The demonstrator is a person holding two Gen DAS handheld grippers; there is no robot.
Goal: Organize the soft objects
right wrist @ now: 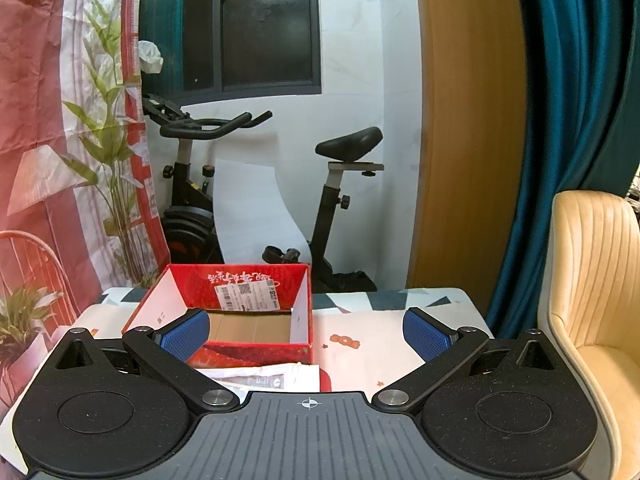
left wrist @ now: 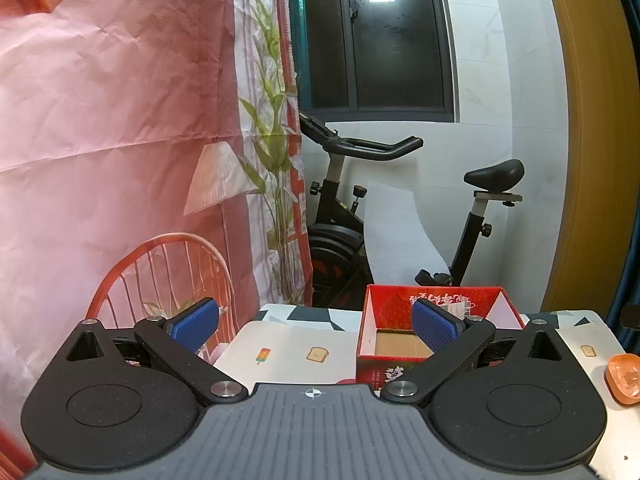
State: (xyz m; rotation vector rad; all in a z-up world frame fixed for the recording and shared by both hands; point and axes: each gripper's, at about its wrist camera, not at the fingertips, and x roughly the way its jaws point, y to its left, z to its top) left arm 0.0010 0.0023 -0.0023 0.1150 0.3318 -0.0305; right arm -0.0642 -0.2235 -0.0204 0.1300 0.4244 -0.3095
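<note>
While jaws gape, left gripper (left wrist: 315,326), right gripper (right wrist: 306,334) face red box (right wrist: 244,312)

Patterned table (right wrist: 360,350) bears red box (right wrist: 240,346), orange object (left wrist: 624,376).

An open red cardboard box (right wrist: 224,312) sits on the patterned-cloth table (right wrist: 372,344), white printed papers (right wrist: 268,378) lying just before it, a black exercise bike (right wrist: 256,188) behind, a cream padded chair (right wrist: 596,280) to the right.

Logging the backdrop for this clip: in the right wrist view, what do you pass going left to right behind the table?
Printed backdrop cloth → exercise bike → wooden door panel → teal curtain → cream chair.
</note>
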